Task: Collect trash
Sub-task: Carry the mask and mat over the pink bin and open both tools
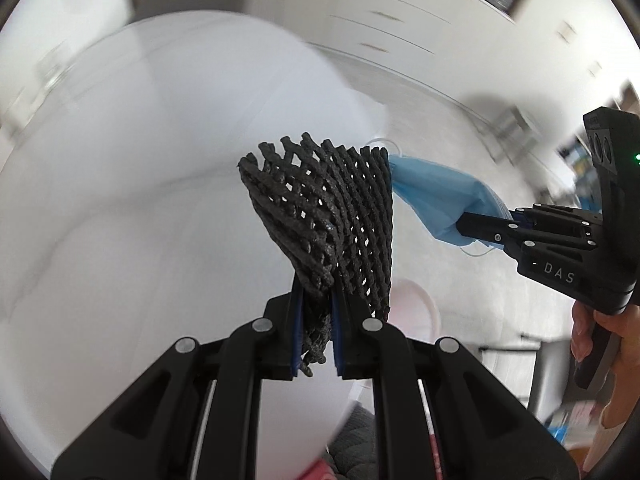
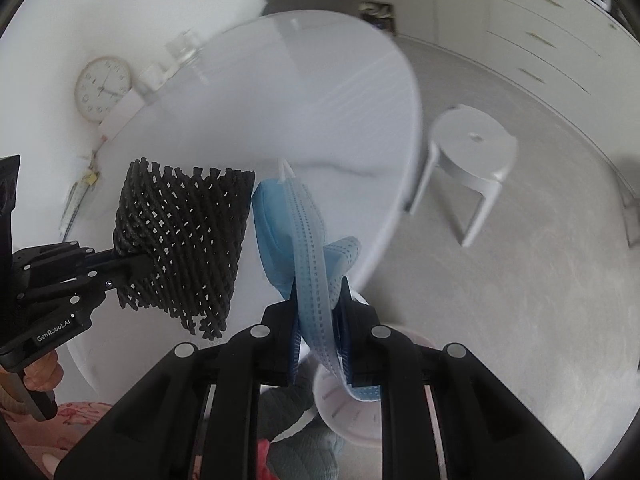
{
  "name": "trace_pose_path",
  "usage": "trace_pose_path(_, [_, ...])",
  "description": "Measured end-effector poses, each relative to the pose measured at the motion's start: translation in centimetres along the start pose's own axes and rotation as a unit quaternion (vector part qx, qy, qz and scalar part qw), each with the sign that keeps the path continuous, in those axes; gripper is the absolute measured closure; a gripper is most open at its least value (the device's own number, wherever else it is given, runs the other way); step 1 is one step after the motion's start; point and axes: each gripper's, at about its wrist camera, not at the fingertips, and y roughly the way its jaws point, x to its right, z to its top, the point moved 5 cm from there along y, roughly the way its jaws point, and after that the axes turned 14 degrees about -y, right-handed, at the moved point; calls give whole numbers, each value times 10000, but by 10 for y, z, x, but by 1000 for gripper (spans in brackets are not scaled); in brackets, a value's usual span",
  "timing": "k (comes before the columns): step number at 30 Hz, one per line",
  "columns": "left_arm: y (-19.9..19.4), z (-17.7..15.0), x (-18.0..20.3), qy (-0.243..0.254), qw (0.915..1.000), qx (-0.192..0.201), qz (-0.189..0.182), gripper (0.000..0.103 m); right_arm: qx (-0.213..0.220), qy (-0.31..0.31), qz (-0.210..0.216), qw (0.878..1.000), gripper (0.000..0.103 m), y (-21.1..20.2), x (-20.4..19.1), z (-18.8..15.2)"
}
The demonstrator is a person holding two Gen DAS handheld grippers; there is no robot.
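My left gripper [image 1: 315, 332] is shut on a black foam net sleeve [image 1: 324, 216] and holds it in the air above the round white table [image 1: 120, 200]. My right gripper [image 2: 320, 344] is shut on a crumpled blue face mask [image 2: 292, 232] and holds it just right of the net. In the right wrist view the net [image 2: 180, 240] hangs from the left gripper [image 2: 132, 268] at the left. In the left wrist view the mask [image 1: 436, 200] hangs from the right gripper [image 1: 464, 228] at the right. A pale bin [image 2: 352, 408] stands on the floor below the right gripper.
A white stool [image 2: 468, 152] stands on the grey carpet right of the table. A round clock [image 2: 103, 88] and small items lie at the table's far left edge. White drawers [image 2: 540, 40] line the far wall.
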Motion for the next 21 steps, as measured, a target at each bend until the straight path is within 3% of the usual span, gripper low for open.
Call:
trace_pose_path(6, [10,-27,70,659,9974,-165,-239,91,-30,732,-358,9967,86,-36,51,-88])
trace_pose_path(10, [19,-42,99,896,9953,-277,-247,91,-184,979,-416,9942,86,-31,63,-129])
trace_pose_path(17, [37,-66,110,887,9943,-580,-69,91,-644,1054,-323,9918,86,52,62,-164])
trace_pose_path(21, [49,-83,110,930,9931,-694,137,91,-887,1145,-198,9893,86,121,60,-183])
